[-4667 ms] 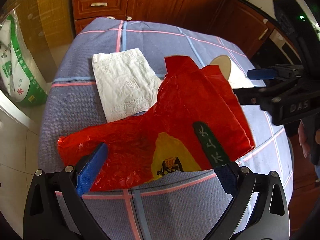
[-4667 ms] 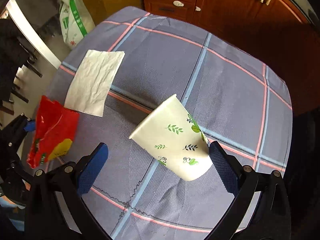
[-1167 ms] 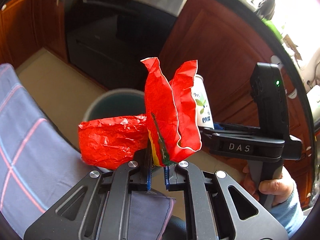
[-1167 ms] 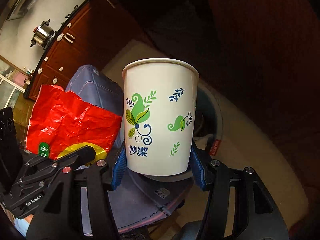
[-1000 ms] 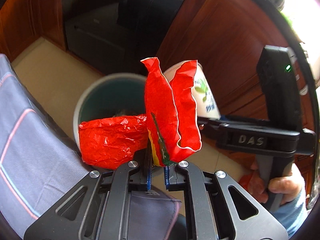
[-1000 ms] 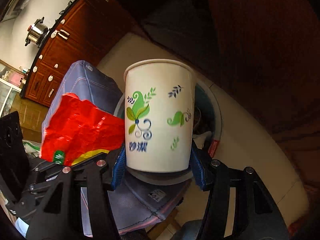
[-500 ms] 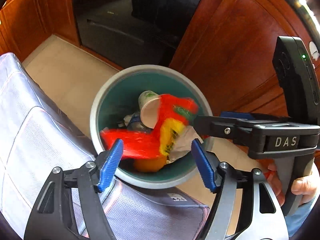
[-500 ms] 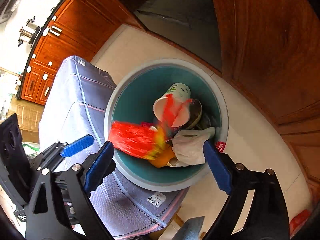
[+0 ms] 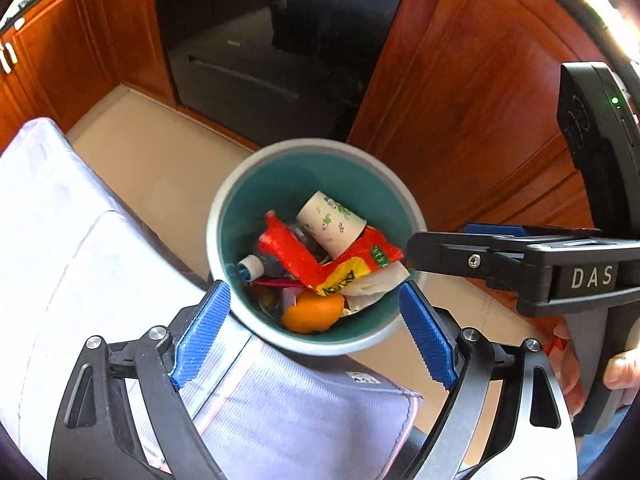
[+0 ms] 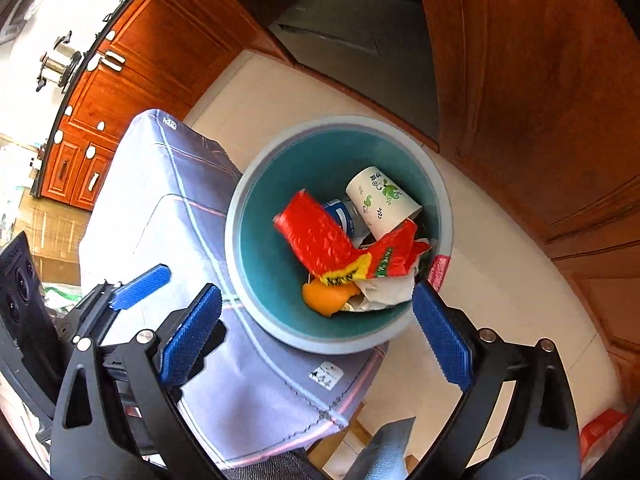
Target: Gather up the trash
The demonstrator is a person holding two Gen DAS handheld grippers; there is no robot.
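Paper cup (image 10: 382,202) and red wrapper (image 10: 332,246) down in bin (image 10: 240,248), both claws, left (image 9: 312,338) and right (image 10: 316,338), just opened wide, empty.

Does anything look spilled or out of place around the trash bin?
Nothing stands out. The paper cup and the red wrapper lie inside the bin, and both grippers, left and right, hang open above it.
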